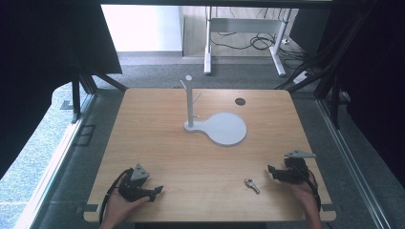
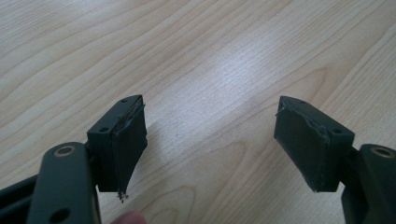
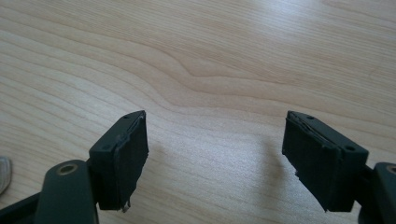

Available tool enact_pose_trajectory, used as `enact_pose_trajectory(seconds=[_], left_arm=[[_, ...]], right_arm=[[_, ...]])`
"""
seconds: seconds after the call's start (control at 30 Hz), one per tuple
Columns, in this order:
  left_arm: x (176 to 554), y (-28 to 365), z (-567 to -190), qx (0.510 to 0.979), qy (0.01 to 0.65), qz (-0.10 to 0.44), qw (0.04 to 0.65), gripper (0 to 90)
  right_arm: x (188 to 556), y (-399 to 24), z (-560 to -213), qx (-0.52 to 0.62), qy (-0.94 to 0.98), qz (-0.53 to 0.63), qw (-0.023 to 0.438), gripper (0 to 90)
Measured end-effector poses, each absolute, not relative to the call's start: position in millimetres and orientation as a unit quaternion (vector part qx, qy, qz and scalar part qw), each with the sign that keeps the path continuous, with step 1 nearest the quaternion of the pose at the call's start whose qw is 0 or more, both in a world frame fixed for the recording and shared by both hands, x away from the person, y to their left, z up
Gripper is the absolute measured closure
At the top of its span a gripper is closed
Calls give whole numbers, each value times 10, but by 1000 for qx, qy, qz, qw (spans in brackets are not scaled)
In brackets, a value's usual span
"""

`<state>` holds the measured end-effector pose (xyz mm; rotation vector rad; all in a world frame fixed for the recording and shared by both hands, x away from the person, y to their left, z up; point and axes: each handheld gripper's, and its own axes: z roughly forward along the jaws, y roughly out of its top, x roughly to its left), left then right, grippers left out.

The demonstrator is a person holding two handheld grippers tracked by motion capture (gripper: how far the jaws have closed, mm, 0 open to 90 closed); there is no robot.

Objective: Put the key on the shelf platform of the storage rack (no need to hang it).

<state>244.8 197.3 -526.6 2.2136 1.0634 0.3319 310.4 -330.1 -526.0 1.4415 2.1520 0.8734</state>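
The left gripper [image 1: 155, 192] is lying low on the wooden table [image 1: 157, 138], held in a hand, jaws spread and empty. One key [image 1: 251, 184] is lying between both grippers, nearer the right gripper [image 1: 272, 171], likewise gaping empty. One white stand [image 1: 216, 125] is sitting well ahead.

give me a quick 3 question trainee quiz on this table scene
1. True or false: the left hand-held gripper is shut on the key.
2. Which is nearer the key? A) left hand-held gripper B) right hand-held gripper
3. Fill in: the white stand rises from a flat white ____.

Key: 1 false; both stand open and empty, and the key lies on the table. 2 B. 3 base.
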Motion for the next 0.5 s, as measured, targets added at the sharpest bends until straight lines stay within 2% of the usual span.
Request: enact_pose_trajectory(seconds=[0.27, 0.5], left_arm=[[2444, 1974, -5274, 844, 407, 125, 326, 256], [2447, 1982, -5271, 844, 408, 125, 326, 256]], right_arm=[[3073, -3264, -5218, 506, 776, 311, 212, 297], [3085, -3271, -5226, 505, 779, 315, 197, 309]])
